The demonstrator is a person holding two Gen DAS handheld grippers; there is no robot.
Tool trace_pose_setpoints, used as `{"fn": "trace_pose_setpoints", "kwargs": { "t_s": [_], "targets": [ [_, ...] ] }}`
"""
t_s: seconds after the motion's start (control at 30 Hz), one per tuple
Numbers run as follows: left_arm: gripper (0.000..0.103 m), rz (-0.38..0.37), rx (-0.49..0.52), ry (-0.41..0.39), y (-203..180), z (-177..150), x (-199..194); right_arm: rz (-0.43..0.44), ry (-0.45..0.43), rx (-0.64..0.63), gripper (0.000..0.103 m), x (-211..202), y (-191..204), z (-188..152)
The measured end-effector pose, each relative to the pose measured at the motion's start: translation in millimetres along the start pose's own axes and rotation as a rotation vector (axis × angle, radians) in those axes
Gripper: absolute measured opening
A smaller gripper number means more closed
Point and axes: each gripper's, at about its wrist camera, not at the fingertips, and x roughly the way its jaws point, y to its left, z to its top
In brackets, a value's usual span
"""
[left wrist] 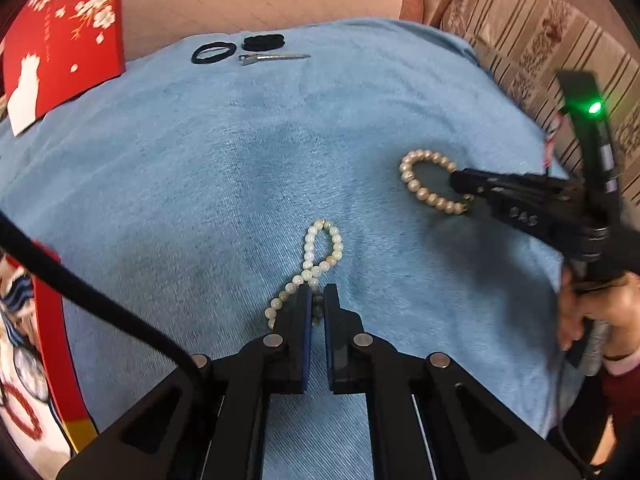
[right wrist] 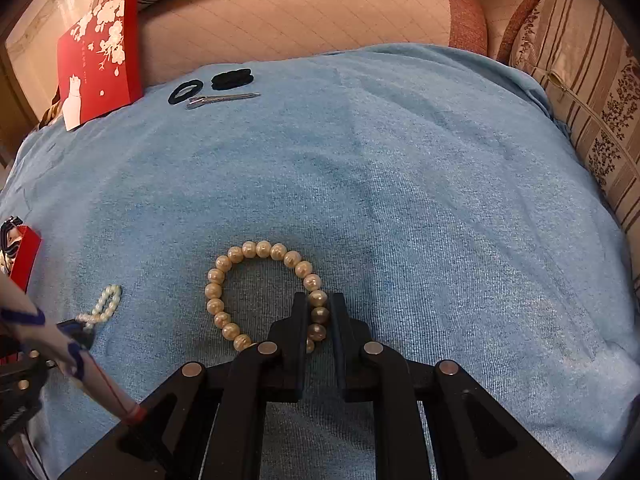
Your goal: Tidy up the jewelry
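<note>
both low: left hand-held gripper [left wrist: 318, 294] pinches jade bracelet [left wrist: 322, 256], right hand-held gripper [right wrist: 319, 304] pinches pearl bracelet [right wrist: 256, 280].

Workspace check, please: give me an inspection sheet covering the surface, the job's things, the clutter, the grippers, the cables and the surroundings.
Surface: blue towel spread over a cushioned seat, lightly rumpled.
Job's things: pearl bracelet lying in a loop; pale bead strand crossed over itself.
Clutter: black hair tie, black scrunchie and metal hair clip at the far edge.
Grippers: right gripper closed on the pearl bracelet; left gripper closed on the pale bead strand.
Cables: black cable running beside the left gripper.
Surroundings: red floral box propped against the seat back; striped cushion on the right.
</note>
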Motion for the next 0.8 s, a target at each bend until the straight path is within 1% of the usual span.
{"fn": "trace_pose_setpoints", "kwargs": {
  "t_s": [0.17, 0.23, 0.27, 0.33, 0.37, 0.43, 0.5, 0.63, 0.73, 0.77, 0.8],
  "targets": [
    [0.005, -0.07, -0.068, -0.039, 8.3, -19.7, -30.6, 0.024, 0.001, 0.02, 0.012, -1.3, -4.1, -0.5],
    [0.005, -0.109, -0.115, -0.065, 17.1, -32.1, -47.2, 0.032, 0.005, 0.026, 0.012, -2.7, -4.8, -1.4],
    [0.005, -0.112, -0.138, -0.075, 21.4, -36.7, -52.3, 0.038, 0.006, 0.028, 0.012, -3.5, -4.8, -2.4],
    [0.005, -0.097, -0.179, -0.088, 30.9, -43.6, -57.4, 0.04, 0.006, 0.027, 0.012, -4.1, -4.4, -4.4],
    [0.005, -0.075, -0.2, -0.09, 37.1, -47.3, -57.3, 0.037, 0.004, 0.024, 0.012, -3.8, -3.8, -4.9],
    [0.005, -0.048, -0.232, -0.073, 46.6, -51.5, -52.0, 0.033, 0.003, 0.026, 0.012, -3.5, -2.8, -5.3],
    [0.005, -0.048, -0.254, -0.066, 52.5, -52.9, -49.0, 0.035, 0.004, 0.032, 0.012, -3.2, -3.0, -5.6],
    [0.005, -0.047, -0.262, -0.094, 52.4, -56.7, -55.1, 0.043, 0.002, 0.027, 0.013, -2.2, -3.8, -5.9],
    [0.005, -0.05, -0.289, -0.114, 59.6, -62.0, -60.7, 0.044, 0.0, 0.026, 0.014, -1.5, -4.5, -5.5],
    [0.006, -0.051, -0.297, -0.115, 61.0, -62.6, -61.2, 0.043, -0.001, 0.025, 0.015, -1.7, -4.6, -6.2],
    [0.008, -0.051, -0.31, -0.114, 63.9, -64.8, -61.4, 0.042, -0.002, 0.021, 0.016, -1.4, -3.7, -6.2]
  ]
}}
